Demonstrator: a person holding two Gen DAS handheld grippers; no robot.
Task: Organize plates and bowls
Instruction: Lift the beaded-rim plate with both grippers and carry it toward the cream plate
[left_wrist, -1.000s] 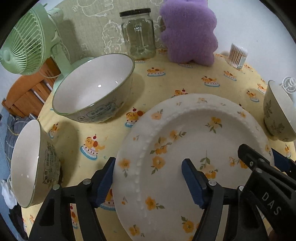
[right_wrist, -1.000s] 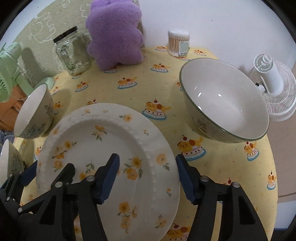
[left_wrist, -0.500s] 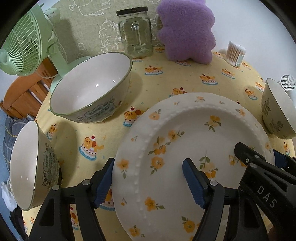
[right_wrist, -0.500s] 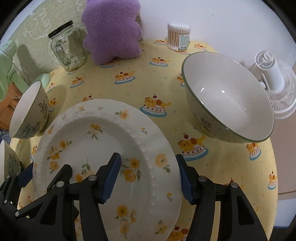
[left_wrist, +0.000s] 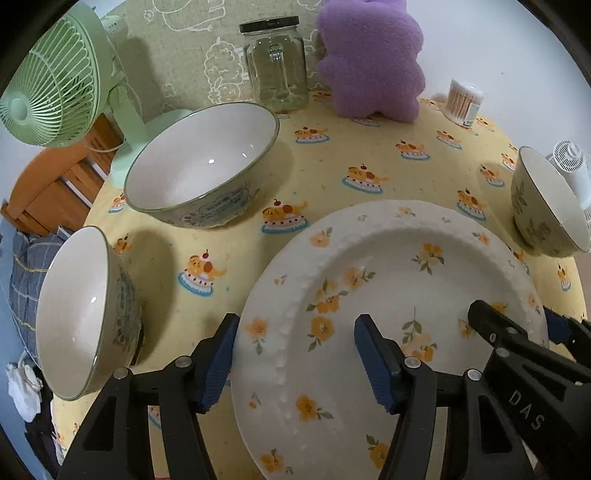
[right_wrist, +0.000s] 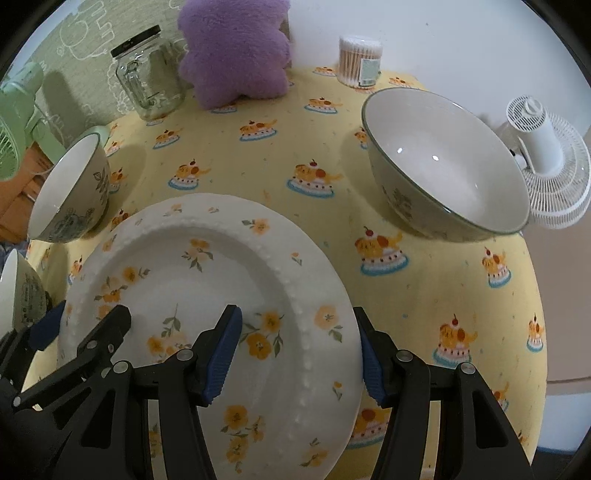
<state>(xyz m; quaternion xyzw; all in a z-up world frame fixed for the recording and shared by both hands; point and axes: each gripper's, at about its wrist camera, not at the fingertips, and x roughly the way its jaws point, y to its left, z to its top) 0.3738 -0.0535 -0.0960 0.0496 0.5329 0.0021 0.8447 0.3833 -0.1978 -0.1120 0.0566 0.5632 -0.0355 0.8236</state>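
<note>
A white plate with orange flowers (left_wrist: 388, 295) (right_wrist: 207, 280) lies on the yellow tablecloth near the front edge. My left gripper (left_wrist: 295, 360) is open and straddles the plate's left rim. My right gripper (right_wrist: 295, 354) is open and straddles its right rim. A large bowl (left_wrist: 201, 164) stands at the back left, a smaller bowl (left_wrist: 83, 314) at the near left. Another large bowl (right_wrist: 443, 166) stands on the right; in the left wrist view it shows at the right edge (left_wrist: 546, 206).
A glass jar (left_wrist: 275, 62), a purple plush (left_wrist: 369, 55) and a tub of cotton swabs (left_wrist: 463, 99) stand along the back. A green fan (left_wrist: 51, 85) is at the left, a white fan (right_wrist: 546, 162) at the right. The table edge is close on both sides.
Both grippers have stayed open astride the plate's rims. The views have shifted only slightly; the plate has not visibly moved.
</note>
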